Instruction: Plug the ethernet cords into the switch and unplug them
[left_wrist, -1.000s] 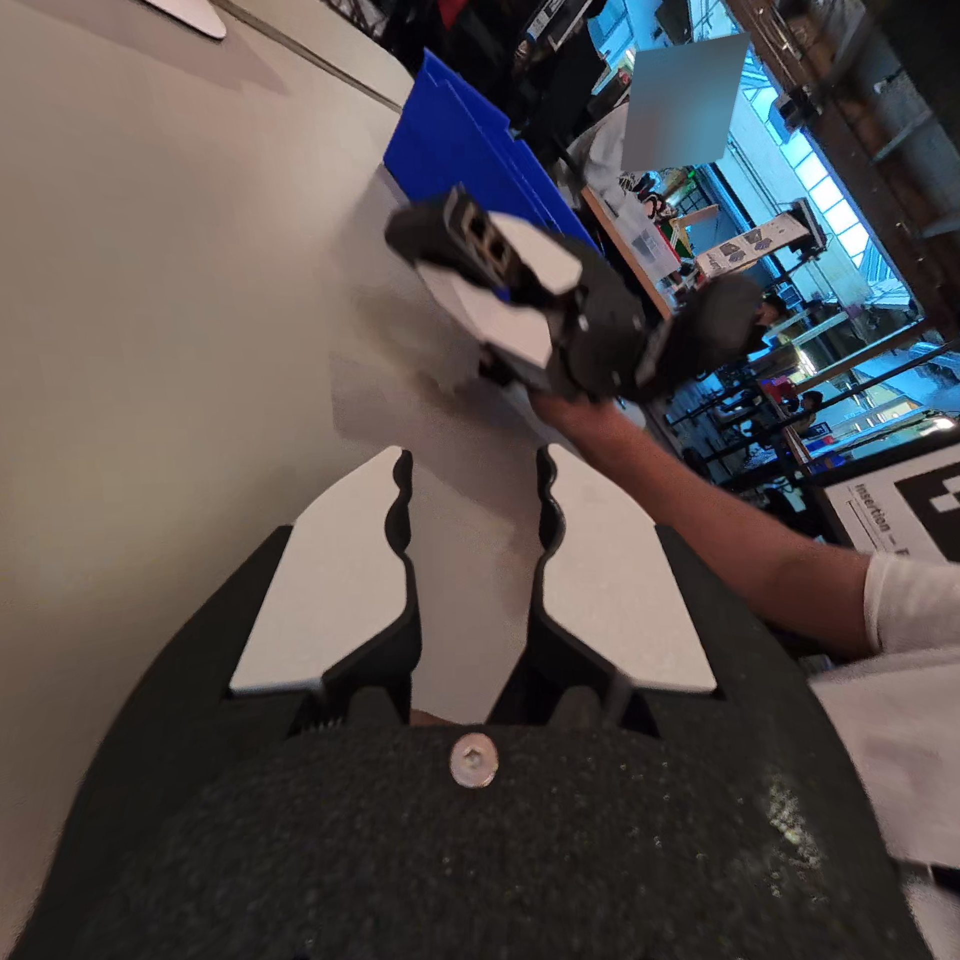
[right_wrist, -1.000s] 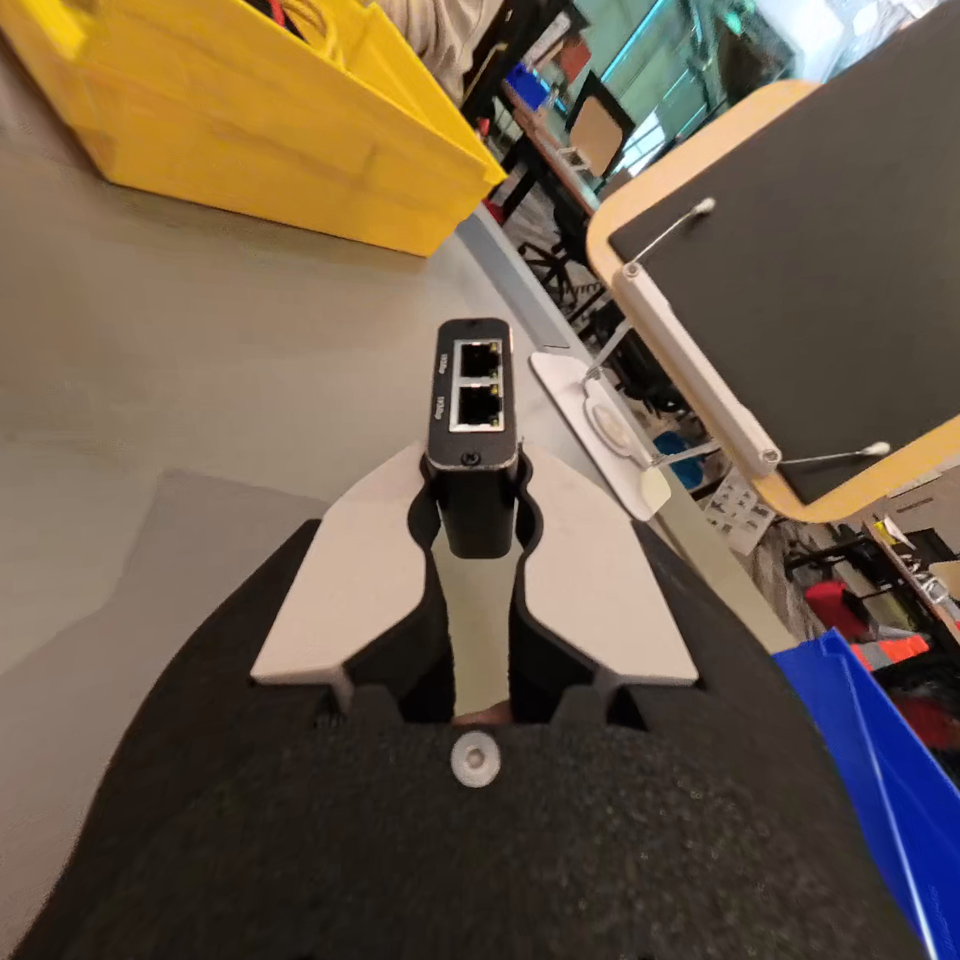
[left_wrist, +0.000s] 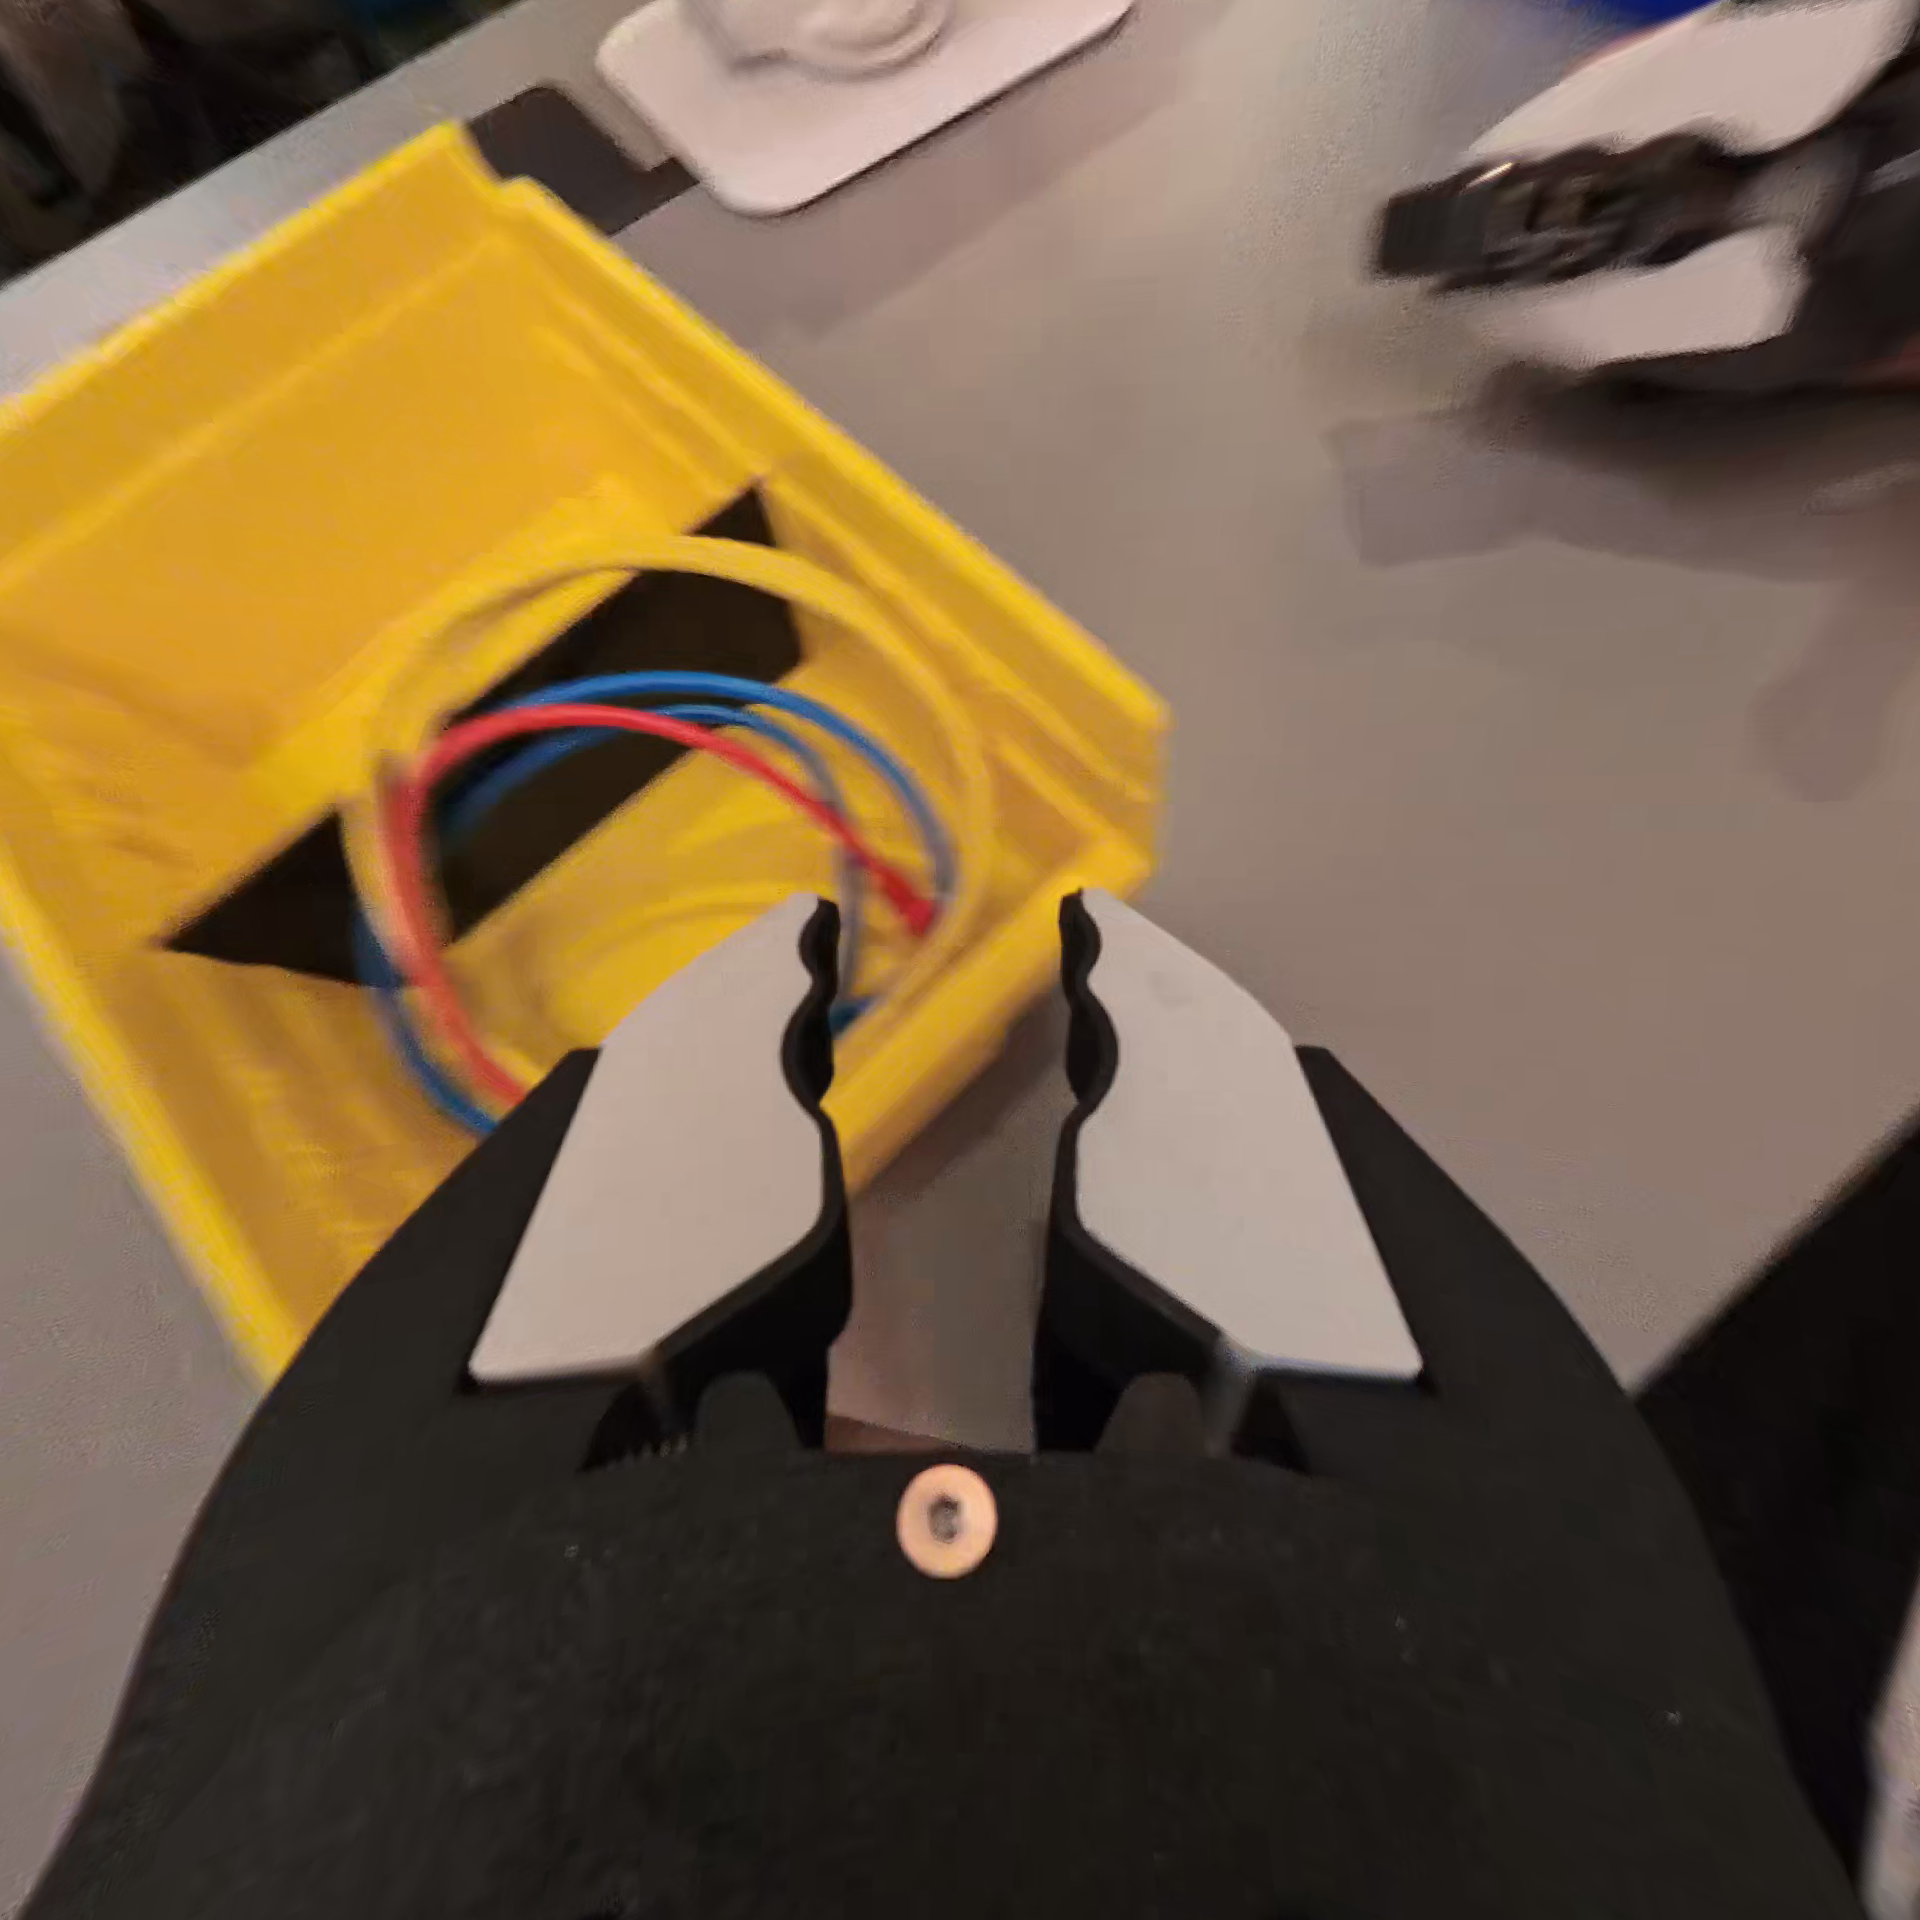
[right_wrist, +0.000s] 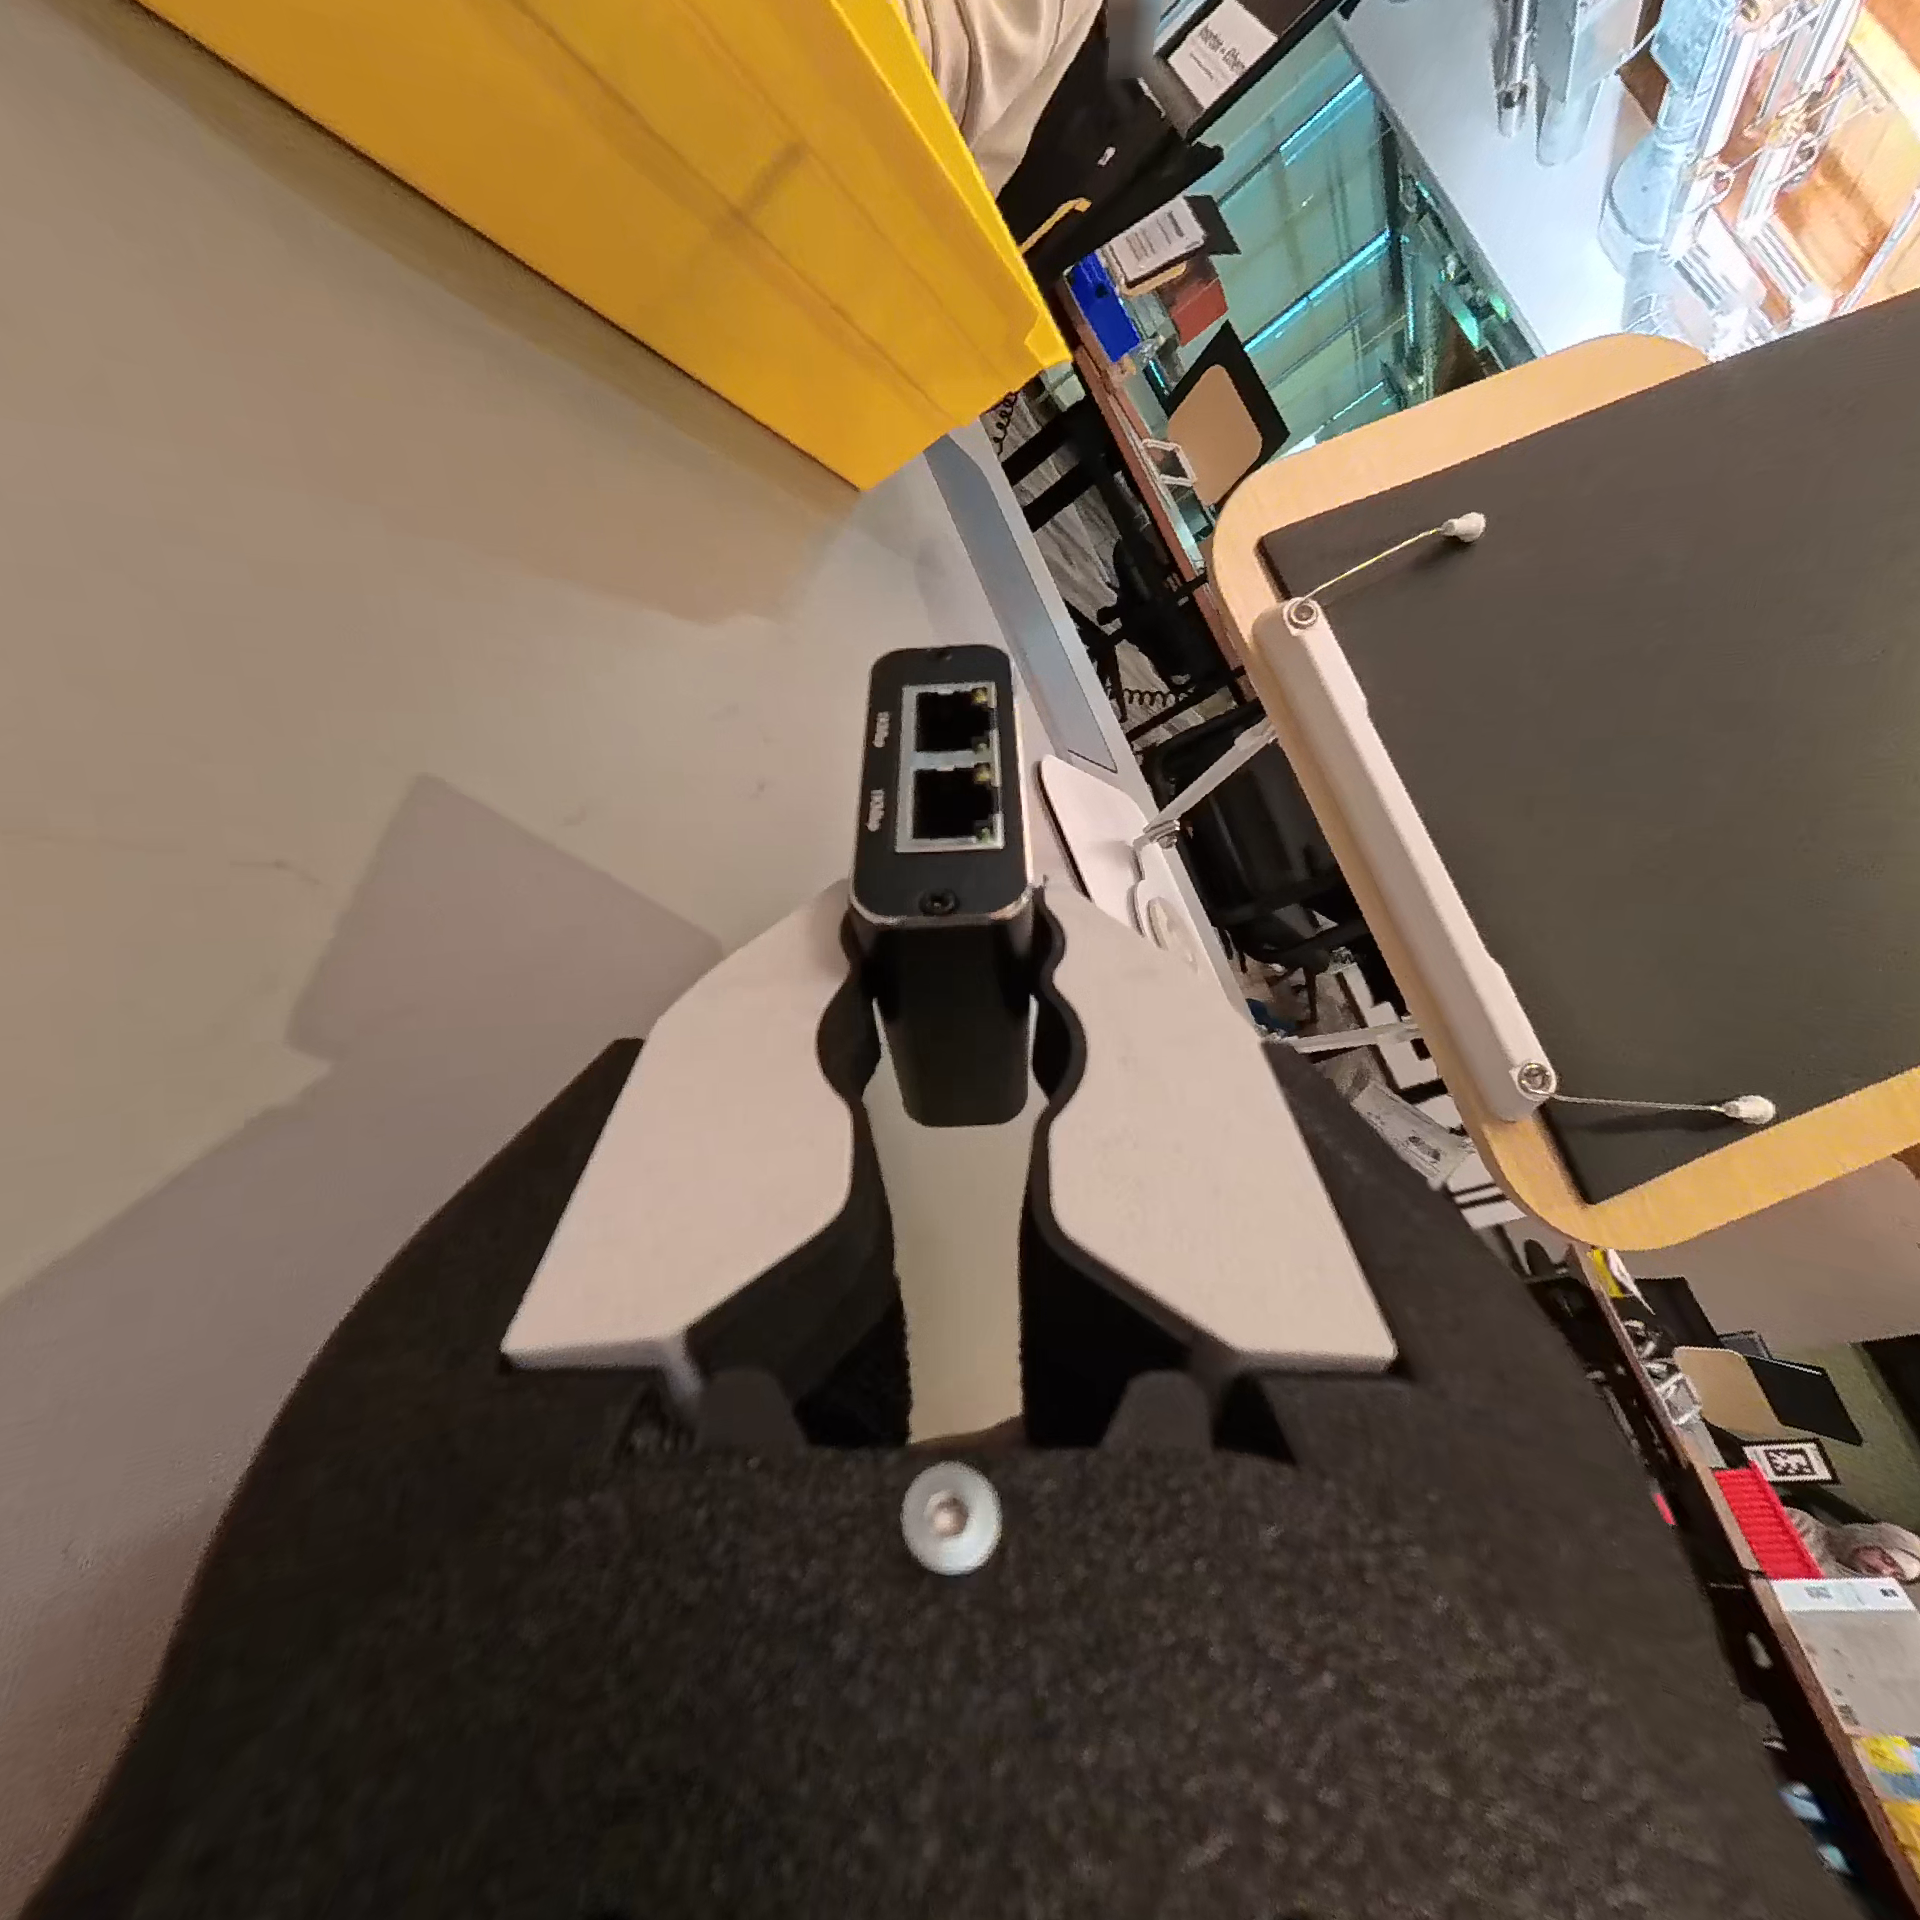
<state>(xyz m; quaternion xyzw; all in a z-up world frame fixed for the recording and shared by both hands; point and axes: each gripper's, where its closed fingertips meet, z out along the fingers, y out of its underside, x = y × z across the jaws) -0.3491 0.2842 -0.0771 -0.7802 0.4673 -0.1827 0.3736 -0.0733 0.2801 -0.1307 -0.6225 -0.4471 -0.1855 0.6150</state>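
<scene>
I'm seeing a grey table, a white flat stand base lying at its far edge, a black board leaning beyond.

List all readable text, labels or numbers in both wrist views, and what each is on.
On the switch: small white print beside each port, too small to read.
On the white sign and white card in the background: print is present, but I don't transcribe writing.
Left wrist view: no text visible; the picture is blurred.

Evenly lit indoors, soft shadows on the grey table. Heavily motion-blurred in the left wrist view, yellow bin smeared. Sharp in the right wrist view, bright windows far right, wide-angle bending at edges.
</scene>
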